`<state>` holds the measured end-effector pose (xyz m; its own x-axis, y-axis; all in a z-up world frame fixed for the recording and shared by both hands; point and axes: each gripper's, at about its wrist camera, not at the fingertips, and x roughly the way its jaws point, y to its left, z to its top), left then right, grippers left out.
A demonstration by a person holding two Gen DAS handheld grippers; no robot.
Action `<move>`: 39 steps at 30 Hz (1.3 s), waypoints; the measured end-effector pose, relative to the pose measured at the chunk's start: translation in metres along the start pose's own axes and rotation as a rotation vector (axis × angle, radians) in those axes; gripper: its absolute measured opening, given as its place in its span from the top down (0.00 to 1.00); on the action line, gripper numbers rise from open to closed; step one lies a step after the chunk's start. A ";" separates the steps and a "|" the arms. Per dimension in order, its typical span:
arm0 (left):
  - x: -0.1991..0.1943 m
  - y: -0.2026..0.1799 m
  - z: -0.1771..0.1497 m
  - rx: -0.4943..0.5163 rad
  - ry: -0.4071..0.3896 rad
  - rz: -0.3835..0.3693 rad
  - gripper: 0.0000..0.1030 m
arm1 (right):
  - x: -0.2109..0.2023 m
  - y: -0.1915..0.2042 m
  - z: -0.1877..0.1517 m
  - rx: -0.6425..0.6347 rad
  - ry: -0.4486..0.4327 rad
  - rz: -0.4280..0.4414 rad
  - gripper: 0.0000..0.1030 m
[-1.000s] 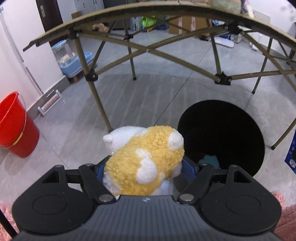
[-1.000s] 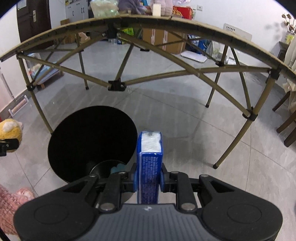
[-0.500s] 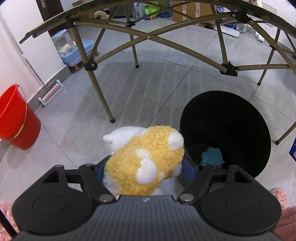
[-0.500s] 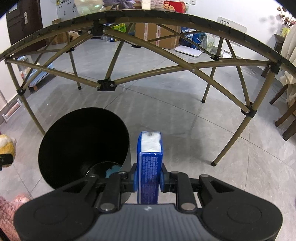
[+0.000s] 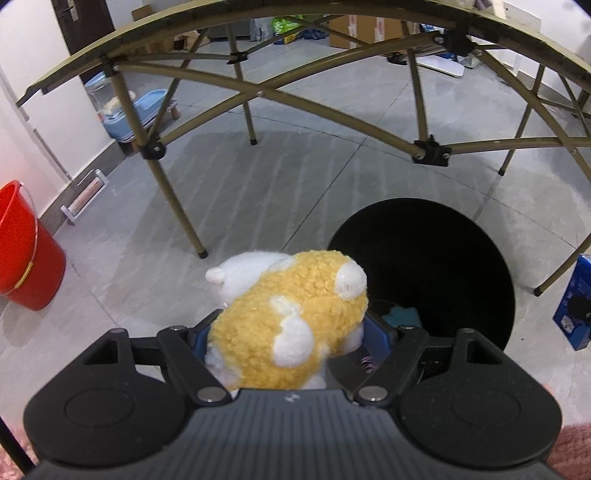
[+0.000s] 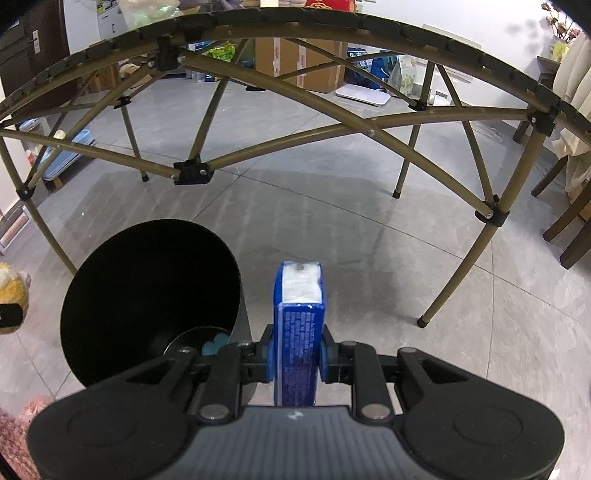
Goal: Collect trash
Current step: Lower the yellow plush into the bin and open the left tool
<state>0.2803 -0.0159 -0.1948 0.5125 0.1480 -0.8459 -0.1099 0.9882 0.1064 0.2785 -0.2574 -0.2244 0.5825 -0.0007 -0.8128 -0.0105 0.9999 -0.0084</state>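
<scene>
- There are two tools. The left tool [image 5: 286,328] has its jaws spread wide and pinches one plush toy [image 5: 291,317], yellow with white patches. The toy fills the gap, so the blue pads are almost fully hidden behind it.
- The right tool [image 6: 297,349] has its jaws pressed close together on one narrow blue pack [image 6: 298,332], held upright on its edge. White content shows at the top end of the pack; the print on its side is too small to read.
- One black bin [image 5: 424,266] stands on the floor just ahead of the left tool, to its right, and ahead-left of the right tool. Inside, at the bottom, one teal thing [image 5: 400,315] lies; the tools cover part of it and I cannot tell what it is.
- In the left wrist view the blue pack shows at the right edge, cut off by the frame. In the right wrist view the plush toy shows at the left edge, also cut off.
- Some pink fuzzy fabric [image 6: 14,435] is in the low corners; only a small part is visible.
- One red bucket [image 5: 26,251] stands far to the left of the left tool, partly out of frame.
- One folding worktop [image 6: 332,26] with crossed legs arches beyond both tools. The things on its top are hardly visible.
- Behind it are cardboard boxes [image 6: 299,59] and bags, too cluttered to count.
</scene>
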 end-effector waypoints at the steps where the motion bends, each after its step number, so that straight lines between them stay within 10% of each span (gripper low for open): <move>1: 0.001 -0.003 0.001 0.003 0.000 -0.005 0.25 | 0.001 0.000 0.001 0.002 0.001 0.000 0.80; 39: 0.026 -0.094 0.028 0.037 0.065 -0.118 0.25 | 0.013 -0.012 0.002 0.054 0.011 -0.041 0.80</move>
<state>0.3278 -0.1041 -0.2126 0.4633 0.0291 -0.8857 -0.0203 0.9995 0.0222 0.2874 -0.2694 -0.2337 0.5728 -0.0413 -0.8186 0.0571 0.9983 -0.0104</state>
